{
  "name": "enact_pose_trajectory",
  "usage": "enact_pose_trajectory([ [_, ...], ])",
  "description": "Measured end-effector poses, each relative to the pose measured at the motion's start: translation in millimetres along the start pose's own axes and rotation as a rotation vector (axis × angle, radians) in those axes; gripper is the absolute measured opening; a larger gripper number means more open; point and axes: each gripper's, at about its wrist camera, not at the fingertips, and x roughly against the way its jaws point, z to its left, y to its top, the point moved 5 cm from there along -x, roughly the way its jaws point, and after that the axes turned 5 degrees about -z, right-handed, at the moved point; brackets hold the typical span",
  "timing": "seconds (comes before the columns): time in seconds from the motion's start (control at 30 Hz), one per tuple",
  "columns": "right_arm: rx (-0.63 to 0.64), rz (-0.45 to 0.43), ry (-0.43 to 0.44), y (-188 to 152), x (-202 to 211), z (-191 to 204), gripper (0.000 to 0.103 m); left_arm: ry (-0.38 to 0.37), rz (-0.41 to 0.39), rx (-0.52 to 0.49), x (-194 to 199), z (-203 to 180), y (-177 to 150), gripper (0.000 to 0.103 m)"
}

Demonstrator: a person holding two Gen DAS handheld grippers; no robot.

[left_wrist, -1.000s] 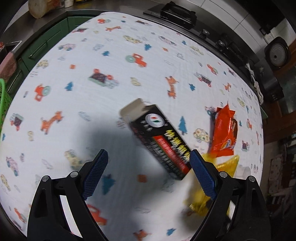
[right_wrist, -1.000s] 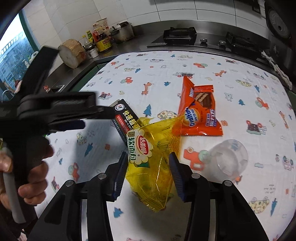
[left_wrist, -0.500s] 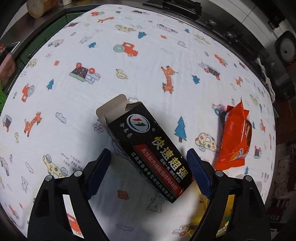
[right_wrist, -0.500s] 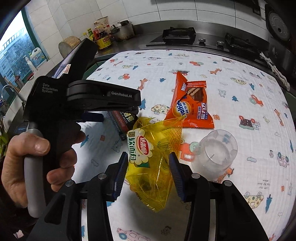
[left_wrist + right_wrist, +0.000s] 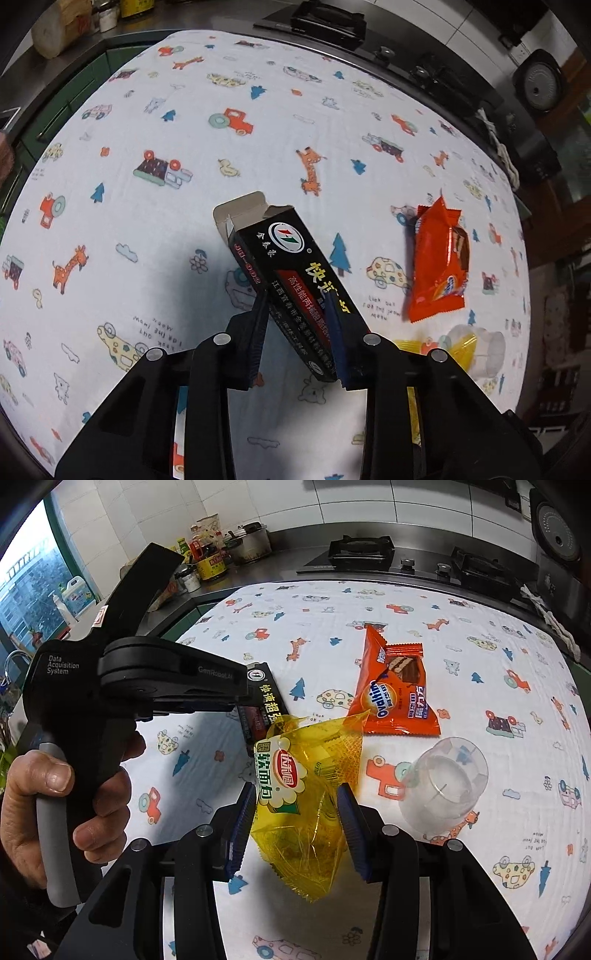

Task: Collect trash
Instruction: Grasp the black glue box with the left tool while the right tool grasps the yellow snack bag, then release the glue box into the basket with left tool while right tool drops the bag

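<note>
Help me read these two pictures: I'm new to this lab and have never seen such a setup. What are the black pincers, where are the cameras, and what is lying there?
No robot here: a person holds a two-finger tool in each hand, each carrying a fisheye camera that looks along its fingers.

The left wrist view shows the left tool shut on a black carton with an open end flap.

The right wrist view shows the right tool open, its fingers either side of a yellow bread wrapper without clearly squeezing it. The person's left hand appears there too.

On the cartoon-print tablecloth also lie an orange Ovaltine wrapper and a clear plastic cup on its side. A gas stove sits behind.
</note>
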Motion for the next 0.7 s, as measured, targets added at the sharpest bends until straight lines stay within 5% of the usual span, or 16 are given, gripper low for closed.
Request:
enact_pose_trajectory([
  [0.07, 0.001, -0.002, 0.000, 1.3, -0.2, -1.4, 0.045, -0.001, -0.002, 0.015, 0.8, -2.0, 1.4, 0.072],
  [0.17, -0.004, -0.003, -0.002, 1.6, -0.6, -5.4, 0.044, 0.016, -0.021, 0.013, 1.6, -6.4, 5.5, 0.080],
  [0.4, -0.013, 0.001, 0.006, -1.8, -0.5, -11.3, 0.044, 0.056, 0.052, 0.044, -23.4, -5.5, 0.3, 0.078],
  [0.5, -0.014, 0.001, 0.005, -3.1, 1.1, -9.9, 0.045, 0.065, 0.041, 0.030, -24.8, -5.4, -1.5, 0.062],
  [0.7, -0.007, -0.009, 0.010, -3.5, 6.3, 2.9, 0.044, -0.004, 0.027, 0.018, -6.6, 6.1, -7.6, 0.054],
])
